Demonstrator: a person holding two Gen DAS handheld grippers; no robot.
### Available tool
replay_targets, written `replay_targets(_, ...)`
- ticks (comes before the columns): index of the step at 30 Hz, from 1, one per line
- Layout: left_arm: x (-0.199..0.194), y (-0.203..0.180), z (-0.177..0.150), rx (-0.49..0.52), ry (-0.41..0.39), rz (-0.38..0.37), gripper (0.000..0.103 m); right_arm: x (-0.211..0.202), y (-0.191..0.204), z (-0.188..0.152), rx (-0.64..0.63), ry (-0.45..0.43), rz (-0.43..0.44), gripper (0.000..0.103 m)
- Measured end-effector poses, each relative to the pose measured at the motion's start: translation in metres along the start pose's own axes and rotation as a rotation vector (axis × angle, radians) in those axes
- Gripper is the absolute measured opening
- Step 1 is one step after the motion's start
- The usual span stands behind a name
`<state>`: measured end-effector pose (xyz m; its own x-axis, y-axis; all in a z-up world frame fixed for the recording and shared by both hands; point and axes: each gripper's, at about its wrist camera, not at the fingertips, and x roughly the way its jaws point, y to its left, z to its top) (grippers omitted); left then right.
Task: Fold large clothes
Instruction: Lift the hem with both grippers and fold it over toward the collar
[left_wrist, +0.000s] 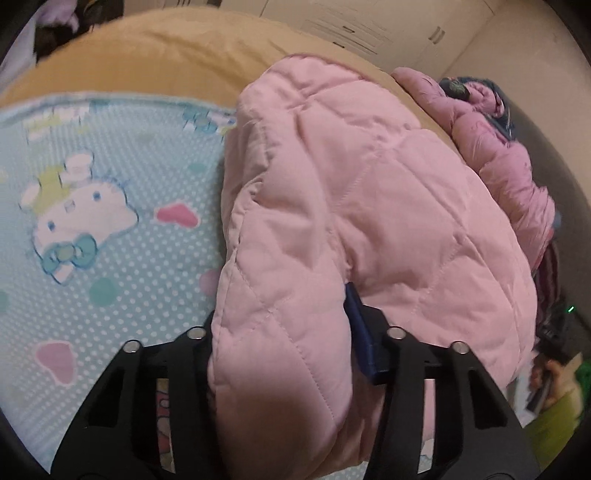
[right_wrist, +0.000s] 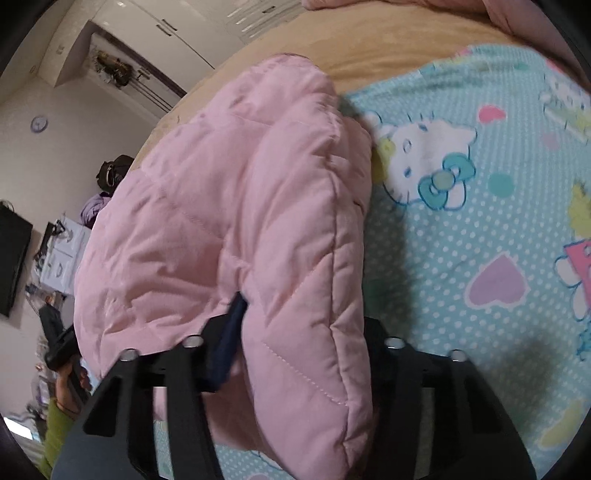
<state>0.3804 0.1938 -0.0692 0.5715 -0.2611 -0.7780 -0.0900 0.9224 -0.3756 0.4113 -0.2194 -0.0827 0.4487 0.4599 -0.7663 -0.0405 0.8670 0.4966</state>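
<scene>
A home bedroom: cartoon-print bedsheet (left_wrist: 110, 258), wardrobe doors (right_wrist: 177, 33), wall clock (right_wrist: 38, 123).

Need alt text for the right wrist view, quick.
The right tool is clamped on a thick fold of the pink quilted jacket, which lies on a Hello Kitty sheet. A tan blanket lies beyond.

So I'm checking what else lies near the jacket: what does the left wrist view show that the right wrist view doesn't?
Only the left wrist view shows a second, darker pink puffy garment lying beyond the jacket. Only the right wrist view shows a round wall clock and a dark screen on the wall. Both show the pink quilted jacket clamped in a gripper, left and right, above the cartoon-cat sheet.
</scene>
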Motion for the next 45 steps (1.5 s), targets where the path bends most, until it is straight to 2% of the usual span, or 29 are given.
replay_targets(5,-0.014,-0.012,0.007,0.030,-0.022,0.021,0.031,-0.017,0.014,0.000,-0.026,-0.040,-0.007,0.033)
replay_targets(10,-0.031,-0.016,0.009,0.045,-0.052,0.013,0.028,-0.037,0.023,-0.001,-0.020,-0.071,0.052,0.030)
replay_targets(12,-0.045,-0.020,0.009,0.050,-0.083,0.008,0.027,-0.049,0.029,-0.003,-0.009,-0.086,0.101,0.029)
replay_targets(17,-0.078,-0.030,0.000,0.080,-0.119,-0.018,0.025,-0.082,0.046,-0.013,-0.056,-0.112,0.153,0.028)
replay_targets(20,-0.099,-0.028,-0.015,0.091,-0.127,-0.035,0.022,-0.100,0.051,-0.029,-0.084,-0.114,0.175,0.028)
replay_targets(23,-0.114,-0.026,-0.032,0.123,-0.138,-0.019,0.020,-0.111,0.060,-0.046,-0.106,-0.109,0.187,0.028)
replay_targets(27,-0.124,-0.017,-0.062,0.119,-0.113,-0.016,0.020,-0.122,0.064,-0.069,-0.119,-0.103,0.202,0.028)
replay_targets(33,-0.149,-0.008,-0.103,0.103,-0.132,-0.017,0.020,-0.140,0.070,-0.098,-0.144,-0.082,0.204,0.028)
replay_targets(38,-0.164,-0.008,-0.123,0.099,-0.141,-0.018,0.020,-0.145,0.069,-0.117,-0.141,-0.068,0.214,0.028)
replay_targets(40,-0.171,-0.010,-0.130,0.100,-0.146,-0.050,0.017,-0.146,0.067,-0.123,-0.135,-0.059,0.218,0.028)
replay_targets(45,-0.173,-0.015,-0.134,0.137,-0.150,-0.023,0.017,-0.142,0.055,-0.129,-0.093,-0.055,0.223,0.029)
